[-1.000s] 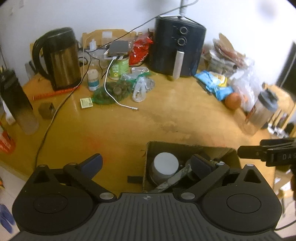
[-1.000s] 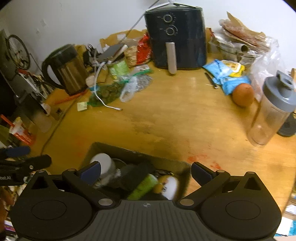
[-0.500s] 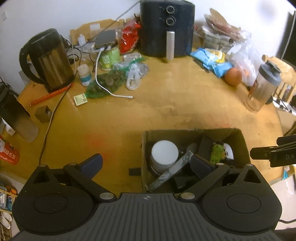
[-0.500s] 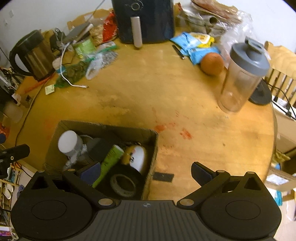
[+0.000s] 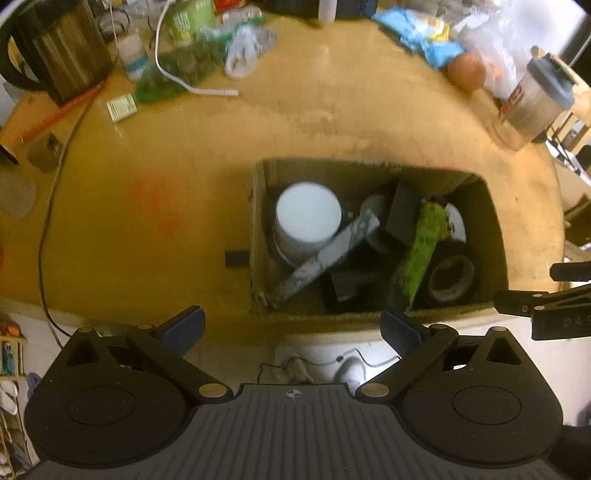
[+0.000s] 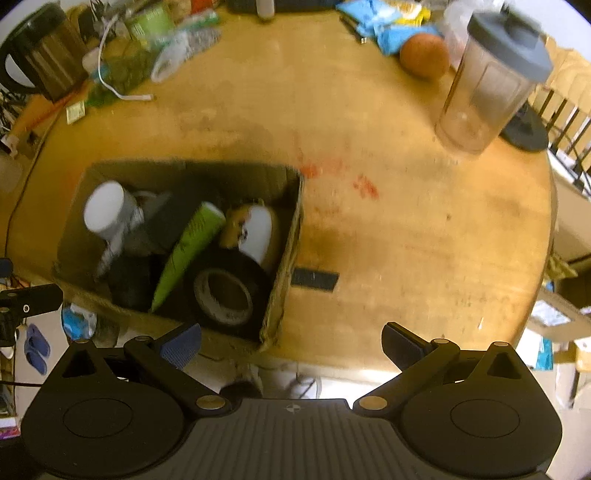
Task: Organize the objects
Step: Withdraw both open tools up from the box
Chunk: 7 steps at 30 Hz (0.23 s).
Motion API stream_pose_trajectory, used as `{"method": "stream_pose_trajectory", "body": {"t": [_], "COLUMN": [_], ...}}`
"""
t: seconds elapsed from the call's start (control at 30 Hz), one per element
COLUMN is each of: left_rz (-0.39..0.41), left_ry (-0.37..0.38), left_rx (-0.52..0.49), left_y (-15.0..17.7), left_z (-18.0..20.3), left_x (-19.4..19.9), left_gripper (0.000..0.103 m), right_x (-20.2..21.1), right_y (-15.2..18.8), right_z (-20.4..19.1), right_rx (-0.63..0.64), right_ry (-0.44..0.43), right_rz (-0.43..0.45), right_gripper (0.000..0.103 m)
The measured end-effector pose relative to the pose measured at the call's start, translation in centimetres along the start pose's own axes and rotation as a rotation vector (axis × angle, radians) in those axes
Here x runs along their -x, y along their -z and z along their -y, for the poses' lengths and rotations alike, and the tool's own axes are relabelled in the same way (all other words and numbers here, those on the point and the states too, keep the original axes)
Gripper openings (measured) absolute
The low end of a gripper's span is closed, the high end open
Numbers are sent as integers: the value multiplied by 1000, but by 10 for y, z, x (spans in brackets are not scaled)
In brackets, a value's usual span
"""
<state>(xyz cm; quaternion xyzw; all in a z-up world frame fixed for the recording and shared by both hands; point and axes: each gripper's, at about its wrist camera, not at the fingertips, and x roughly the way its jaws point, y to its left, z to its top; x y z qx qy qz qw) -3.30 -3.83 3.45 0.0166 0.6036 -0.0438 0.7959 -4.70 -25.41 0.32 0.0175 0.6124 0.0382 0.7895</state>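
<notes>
A brown cardboard box (image 5: 258,236) (image 6: 284,258) sits at the near edge of the round wooden table (image 5: 332,118) (image 6: 406,221). Inside lie a white-lidded jar (image 5: 308,214) (image 6: 105,208), a grey wrapped stick (image 5: 325,258), a green tube (image 5: 421,251) (image 6: 188,251), a black tape roll (image 5: 450,277) (image 6: 225,291), black blocks and a white-and-yellow figure (image 6: 255,232). My left gripper (image 5: 291,328) hangs open, high over the box's near wall, holding nothing. My right gripper (image 6: 291,341) hangs open over the table edge, right of the box, with nothing between its fingers.
A kettle (image 5: 55,48) (image 6: 37,62), charger cable (image 5: 177,77), green bags and a small card (image 5: 122,107) crowd the far left. An orange (image 6: 424,55), blue packets (image 6: 388,33) and a lidded clear shaker (image 5: 535,99) (image 6: 491,88) stand far right. A black strip (image 6: 314,278) lies beside the box.
Both grippers have risen and pulled back toward the near table edge, so the box now shows whole from above. Both stay open. The box contents have not shifted.
</notes>
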Motion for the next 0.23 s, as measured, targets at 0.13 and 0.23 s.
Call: {"method": "stream_pose_trajectory", "body": {"t": [0.13,0.23], "left_rz": [-57,-70], "left_ry": [41,55], "left_rx": [-30,-43], "left_y": [2,3], "left_z": [1,3], "left_x": [-11,-14], "left_gripper": [103,103], "right_x": [-7,-8], "right_y": [3,3], "right_z": [2,5], "right_rx": [-12,-21], "right_ry": [2,8], "right_rz": [-30,-37], "right_gripper": [103,103]}}
